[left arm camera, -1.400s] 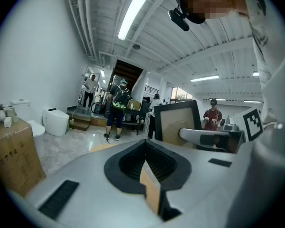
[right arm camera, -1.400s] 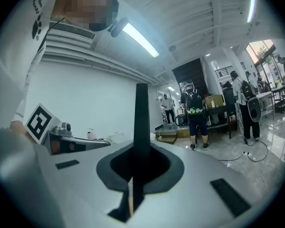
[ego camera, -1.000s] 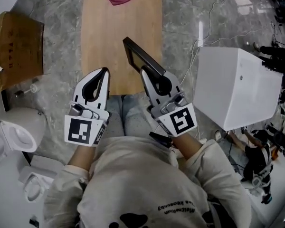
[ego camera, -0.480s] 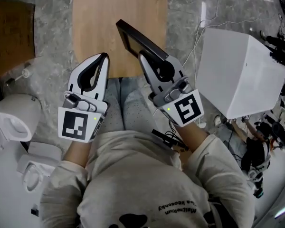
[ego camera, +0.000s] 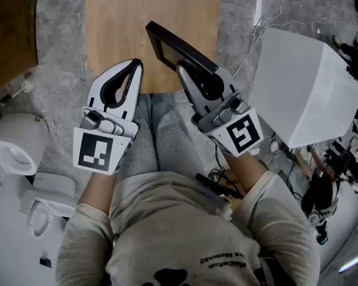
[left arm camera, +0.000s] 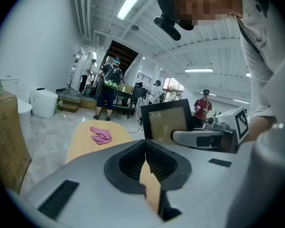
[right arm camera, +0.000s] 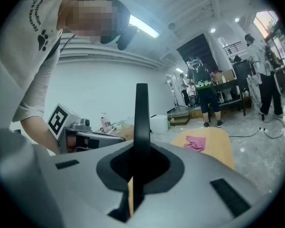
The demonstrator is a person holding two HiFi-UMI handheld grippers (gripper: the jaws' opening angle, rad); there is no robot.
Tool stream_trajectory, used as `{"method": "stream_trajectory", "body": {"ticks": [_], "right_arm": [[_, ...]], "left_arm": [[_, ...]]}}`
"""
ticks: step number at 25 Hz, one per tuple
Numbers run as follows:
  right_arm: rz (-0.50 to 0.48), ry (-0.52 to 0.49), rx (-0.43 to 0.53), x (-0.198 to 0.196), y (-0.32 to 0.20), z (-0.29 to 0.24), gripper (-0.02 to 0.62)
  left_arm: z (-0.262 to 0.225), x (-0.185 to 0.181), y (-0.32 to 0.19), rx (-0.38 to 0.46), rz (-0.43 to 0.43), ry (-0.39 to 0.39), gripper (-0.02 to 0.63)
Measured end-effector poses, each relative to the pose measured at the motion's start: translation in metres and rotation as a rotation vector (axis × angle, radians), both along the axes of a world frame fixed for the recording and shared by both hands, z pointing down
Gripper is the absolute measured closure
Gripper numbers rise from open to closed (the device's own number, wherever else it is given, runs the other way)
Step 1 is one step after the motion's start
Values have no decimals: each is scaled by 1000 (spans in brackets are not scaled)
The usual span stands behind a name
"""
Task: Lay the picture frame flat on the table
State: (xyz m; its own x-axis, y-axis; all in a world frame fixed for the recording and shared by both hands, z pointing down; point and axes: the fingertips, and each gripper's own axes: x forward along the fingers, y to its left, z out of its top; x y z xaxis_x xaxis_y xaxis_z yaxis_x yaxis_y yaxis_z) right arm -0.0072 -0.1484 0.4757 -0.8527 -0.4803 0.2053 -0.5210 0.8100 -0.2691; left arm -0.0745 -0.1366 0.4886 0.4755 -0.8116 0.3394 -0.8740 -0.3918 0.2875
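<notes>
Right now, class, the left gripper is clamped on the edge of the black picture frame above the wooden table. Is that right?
No: the right gripper is clamped on the edge of the black picture frame above the wooden table, as the right gripper view shows.

I'm counting two claws (left claw (ego camera: 134, 64), right claw (ego camera: 182, 71)), one picture frame (ego camera: 172, 45), one tabletop (ego camera: 125, 22), one pink cloth (left arm camera: 101, 136).

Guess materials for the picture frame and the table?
The picture frame: black border, smooth and matte, probably plastic or painted wood. Its pane shows a faint sheen, so glass or clear plastic. The table: light wood or wood-look laminate, with faint grain and a satin finish.
</notes>
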Motion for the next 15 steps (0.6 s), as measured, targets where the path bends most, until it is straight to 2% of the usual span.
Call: {"method": "stream_trajectory", "body": {"ticks": [7, 9, 15], "right_arm": [[-33, -6, -44, -2, 13, 32, 577], [-47, -4, -51, -3, 19, 38, 577], [-79, -11, -57, -8, 34, 44, 577]], "left_arm": [[44, 12, 12, -90, 78, -11, 590], [55, 16, 17, -128, 95, 0, 465], [69, 22, 27, -154, 143, 37, 454]]}}
